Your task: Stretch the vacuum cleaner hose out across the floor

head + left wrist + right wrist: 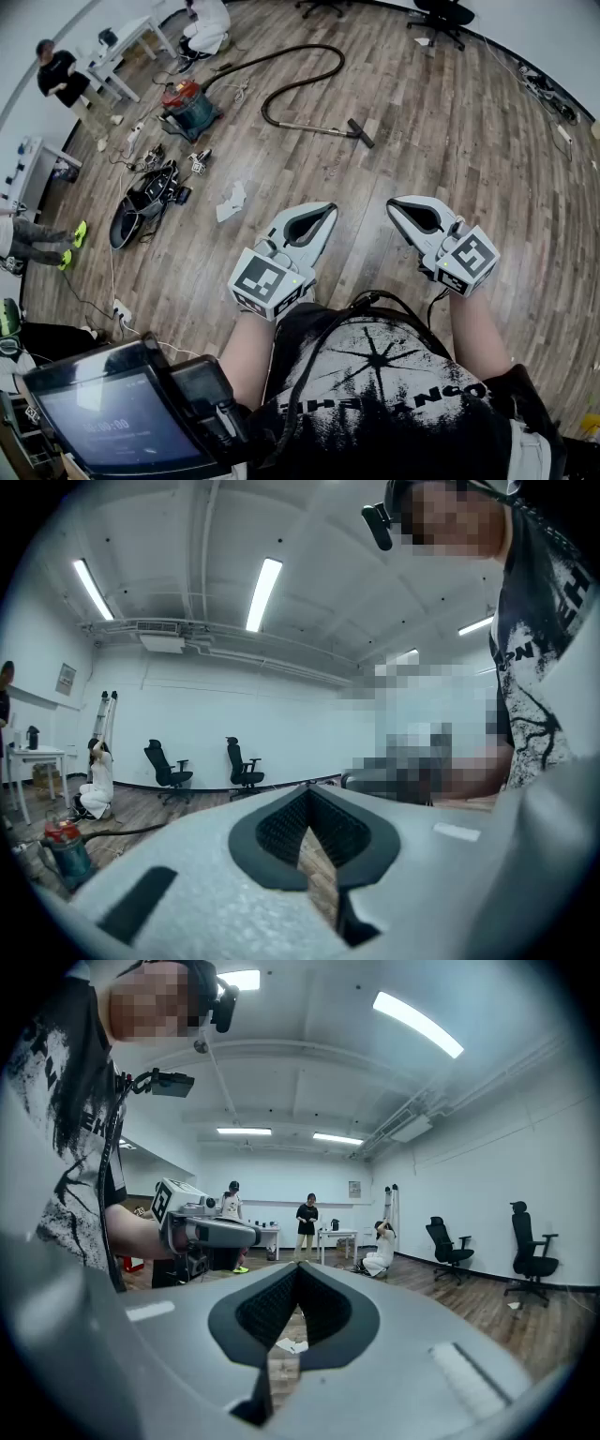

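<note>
Nothing had started yet: the left claw (322,212) and right claw (397,205) were pinched closed and empty, while the hose (264,111) lay curled on the floor well ahead. The next move, I reckoned, was walking over and opening one claw onto its free end.

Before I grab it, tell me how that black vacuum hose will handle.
The hose lies in loose curves, so probably floppy, sagging where lifted. The wand end looks straight, likely stiff. Hard pulls may drag the attached red canister.
</note>
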### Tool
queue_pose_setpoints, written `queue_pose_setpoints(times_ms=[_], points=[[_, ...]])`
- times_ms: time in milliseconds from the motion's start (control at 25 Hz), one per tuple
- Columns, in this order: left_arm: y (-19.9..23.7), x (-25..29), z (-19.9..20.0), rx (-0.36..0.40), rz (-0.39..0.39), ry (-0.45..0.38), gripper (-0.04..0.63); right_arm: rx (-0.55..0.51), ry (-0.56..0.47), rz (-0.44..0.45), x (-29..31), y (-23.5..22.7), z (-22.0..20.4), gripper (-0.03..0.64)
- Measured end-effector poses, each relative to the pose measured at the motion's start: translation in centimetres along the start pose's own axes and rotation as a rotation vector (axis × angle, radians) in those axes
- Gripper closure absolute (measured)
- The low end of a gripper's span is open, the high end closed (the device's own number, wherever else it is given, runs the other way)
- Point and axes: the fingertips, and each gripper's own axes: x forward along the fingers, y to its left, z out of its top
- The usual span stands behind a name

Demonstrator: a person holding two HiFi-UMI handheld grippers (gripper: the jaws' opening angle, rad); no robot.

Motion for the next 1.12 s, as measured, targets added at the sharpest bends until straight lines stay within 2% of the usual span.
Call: queue_pose_setpoints(times_ms=[480, 760, 960, 1120], points=[[-0.2, 0.1, -0.1, 0.006, 0.007, -0.001, 0.594, -0.018, -0.003, 0.015, 0.2, 0.3, 0.1, 0.612], [-0.8, 1.0, 0.0, -0.002, 0.000, 0.010, 0.594, 0.070, -0.051, 0.004, -0.7, -0.9, 0.6, 0.611], [-1.7, 1.1, -1.4, -0.031, -0.001, 0.019, 0.594, 0.040, -0.039, 0.010, -1.4, -0.4, -0.4, 0.611], [-1.7, 1.1, -1.9, -0.032, 0.007, 0.028, 0.594, 0.059, -0.059, 0.026, -1.5, -0.2, -1.0, 0.612]])
